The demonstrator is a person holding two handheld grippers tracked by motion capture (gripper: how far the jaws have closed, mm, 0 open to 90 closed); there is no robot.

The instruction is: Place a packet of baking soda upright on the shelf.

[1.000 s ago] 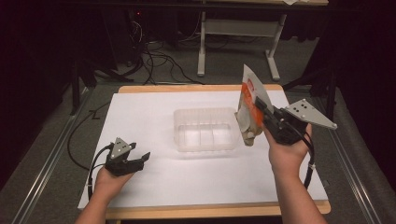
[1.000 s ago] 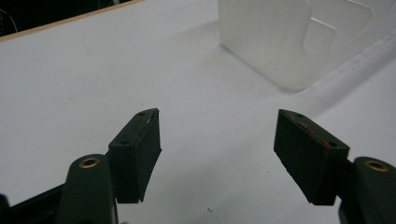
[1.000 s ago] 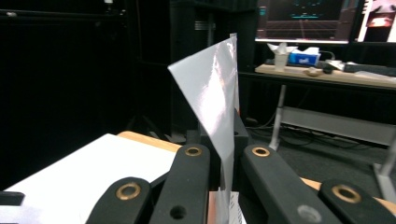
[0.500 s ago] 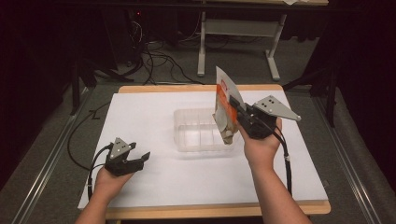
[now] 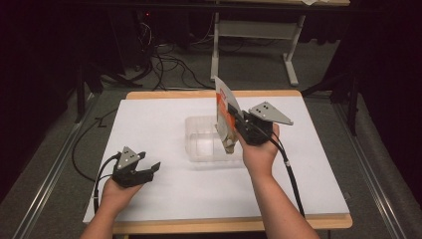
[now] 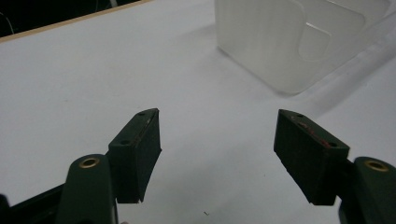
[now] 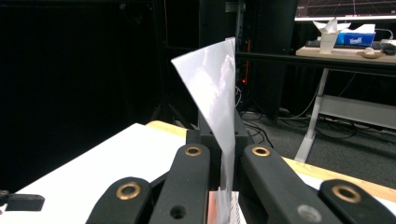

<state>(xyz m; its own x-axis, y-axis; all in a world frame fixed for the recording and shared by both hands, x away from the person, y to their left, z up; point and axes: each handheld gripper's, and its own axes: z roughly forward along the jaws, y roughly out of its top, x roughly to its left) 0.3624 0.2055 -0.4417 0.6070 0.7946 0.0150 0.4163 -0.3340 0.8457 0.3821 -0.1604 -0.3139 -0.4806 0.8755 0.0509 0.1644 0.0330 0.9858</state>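
A flat packet [image 5: 225,114], white and orange with a silvery back [image 7: 217,107], stands upright in my right gripper [image 5: 238,124], whose jaws are shut on it. The packet hangs over the right part of a clear plastic container [image 5: 206,138] in the middle of the white table top [image 5: 159,124]. My left gripper [image 5: 152,169] rests low over the table at the front left, open, with nothing between its black pads [image 6: 144,149]. In the left gripper view the container [image 6: 289,42] stands ahead at the upper right.
The white sheet covers a wooden table whose edge [image 5: 224,224] shows at the front. Cables [image 5: 164,64] lie on the floor behind, beside a desk frame [image 5: 254,45]. A dark rail [image 5: 45,179] runs along the left side. A tissue box [image 7: 357,37] stands on a far desk.
My right gripper has carried the packet leftwards and a little down, from the container's right edge to above its right part. The left gripper has stayed where it was.
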